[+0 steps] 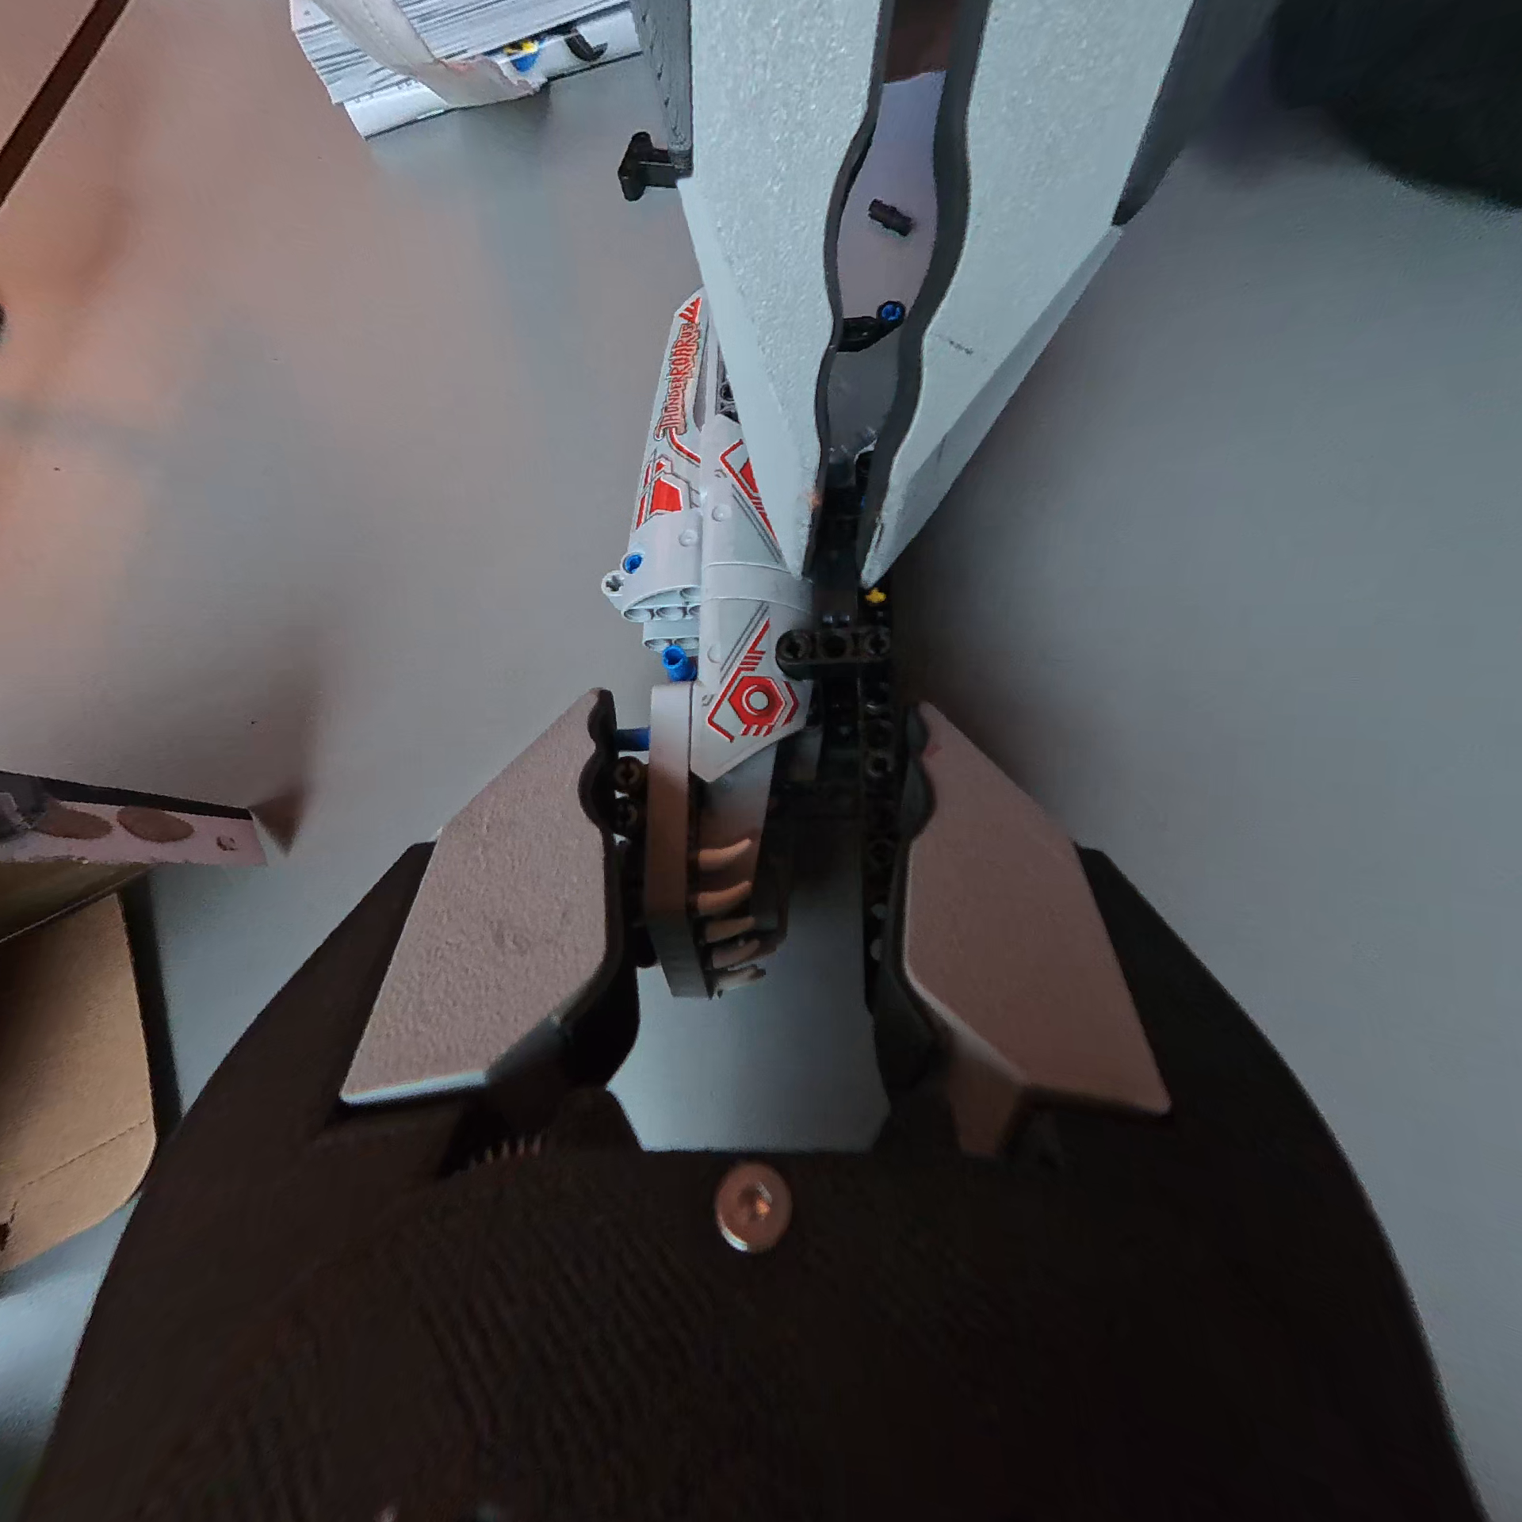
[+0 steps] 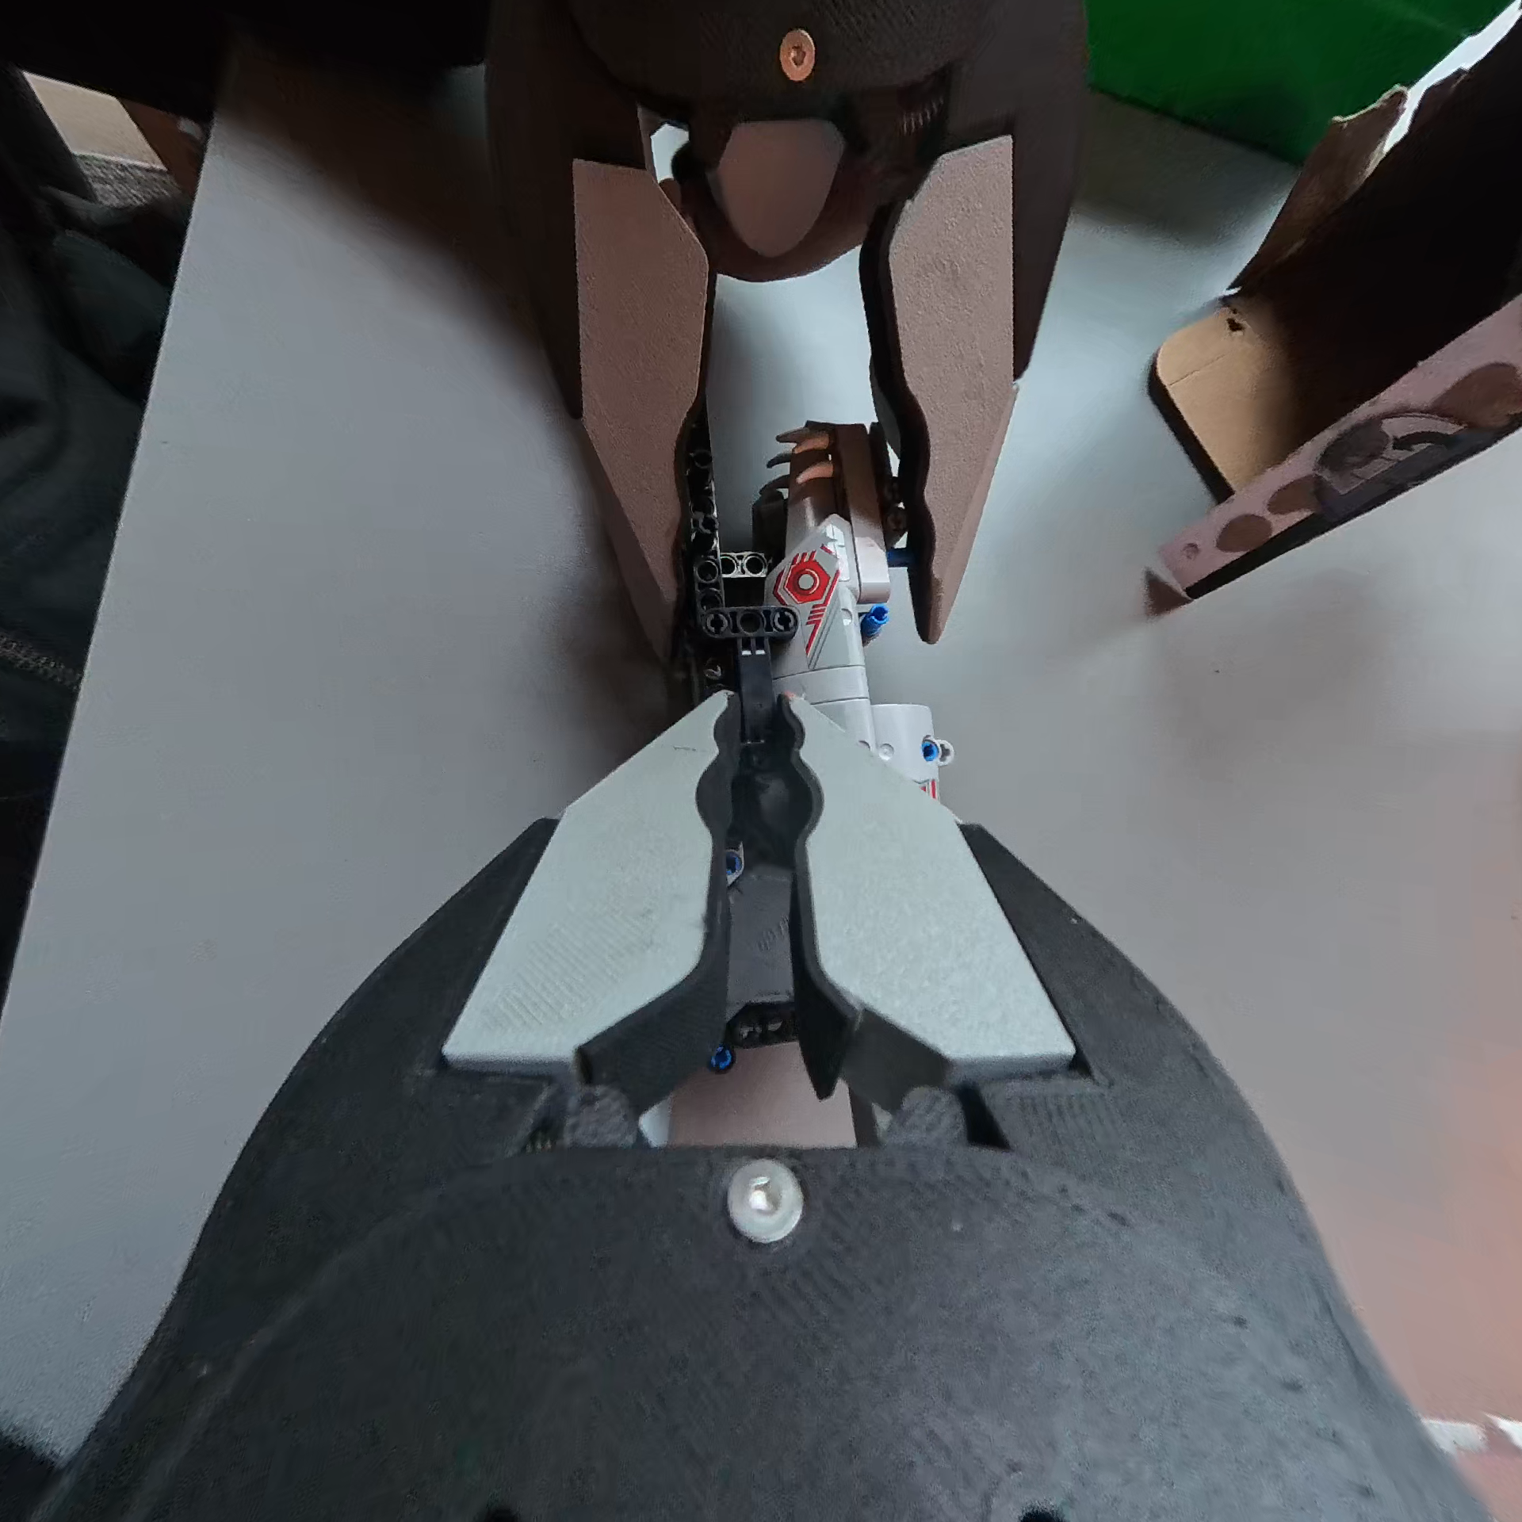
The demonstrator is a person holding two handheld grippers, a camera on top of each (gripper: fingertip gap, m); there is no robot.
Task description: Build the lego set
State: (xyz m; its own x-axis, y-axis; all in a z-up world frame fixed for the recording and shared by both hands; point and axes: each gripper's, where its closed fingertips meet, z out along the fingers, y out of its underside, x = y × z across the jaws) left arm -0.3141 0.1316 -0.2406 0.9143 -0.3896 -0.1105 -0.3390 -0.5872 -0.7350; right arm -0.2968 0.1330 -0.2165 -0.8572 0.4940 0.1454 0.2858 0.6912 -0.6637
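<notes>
A partly built lego model [image 1: 741, 576] of white panels with red markings on a black beam frame lies on the grey table [image 1: 1235, 659]. My left gripper [image 1: 762, 708], with brownish fingers, is shut on the model; its pads press the black beams on both sides. In the right wrist view the left gripper [image 2: 799, 642] comes in from the top around the model [image 2: 824, 626]. My right gripper [image 2: 753, 708], with grey fingers, is shut on a thin black T-shaped piece [image 2: 748, 634] whose three-hole crossbar lies against the model. The right gripper [image 1: 840, 568] also shows in the left wrist view, with the T-shaped piece [image 1: 836, 642] below it.
A cardboard box [image 1: 66, 1029] stands at the left, also in the right wrist view [image 2: 1318, 371]. Booklets and a torn bag [image 1: 453, 58] lie at the far edge. Small loose black pieces [image 1: 642, 165] [image 1: 889, 214] lie on the table. A green thing [image 2: 1276, 66] is at the back. My left and right fingertips are right by each other.
</notes>
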